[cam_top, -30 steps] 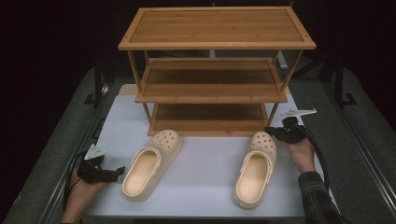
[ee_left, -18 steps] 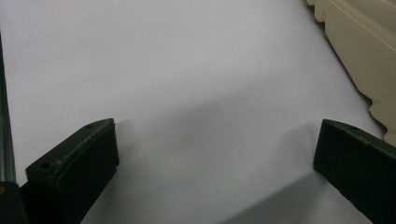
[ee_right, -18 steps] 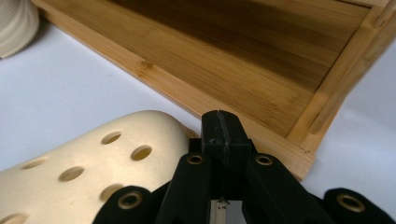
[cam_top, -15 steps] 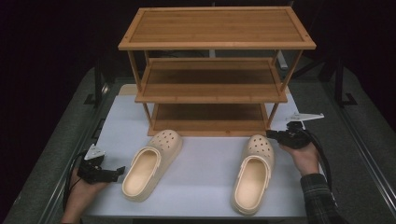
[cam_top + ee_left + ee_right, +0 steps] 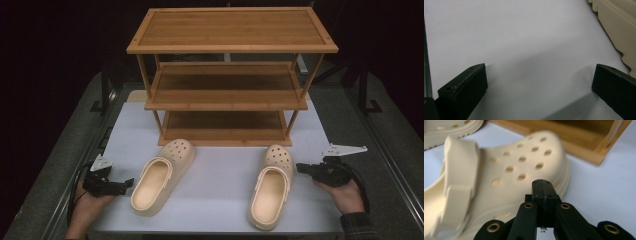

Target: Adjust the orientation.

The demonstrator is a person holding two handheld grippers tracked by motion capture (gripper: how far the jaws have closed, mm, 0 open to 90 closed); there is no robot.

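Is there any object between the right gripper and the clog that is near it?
Nothing visible. The right gripper, its jaws shut, points at the right clog from the side, and between them lies bare white table surface.

Two cream perforated clogs on the white table top, left clog (image 5: 161, 178) angled with toe toward the shelf, right clog (image 5: 271, 186) nearly straight, toe near the shelf foot, both upright, well apart, empty
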